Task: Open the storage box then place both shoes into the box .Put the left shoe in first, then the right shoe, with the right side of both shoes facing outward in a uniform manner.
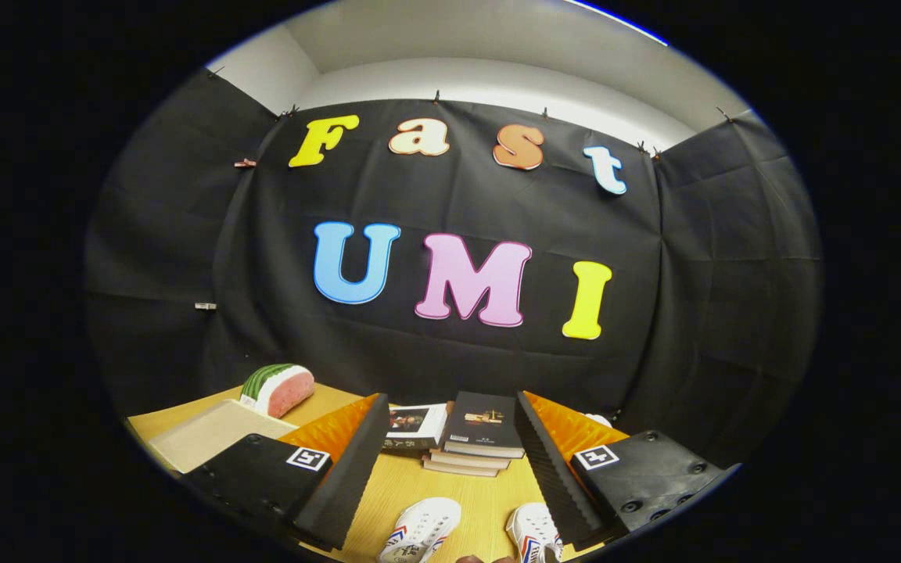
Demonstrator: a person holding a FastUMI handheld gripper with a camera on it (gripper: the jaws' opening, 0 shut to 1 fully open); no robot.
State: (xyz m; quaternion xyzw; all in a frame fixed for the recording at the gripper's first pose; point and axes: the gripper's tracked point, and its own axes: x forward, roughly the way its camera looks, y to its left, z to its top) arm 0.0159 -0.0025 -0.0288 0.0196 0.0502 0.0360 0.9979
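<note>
Two white canvas shoes with red and blue stripes lie on the wooden table below my gripper (450, 446). One shoe (421, 530) sits between the fingers, toe pointing away. The other shoe (534, 533) lies close to the right finger (556, 477), partly cut off. My gripper stands open, wide apart, holding nothing and well above the shoes.
A stack of books (472, 442) lies just beyond the fingers near the booth wall. A watermelon slice model (278, 388) and a flat beige tray (212, 432) rest to the left on the table (450, 485).
</note>
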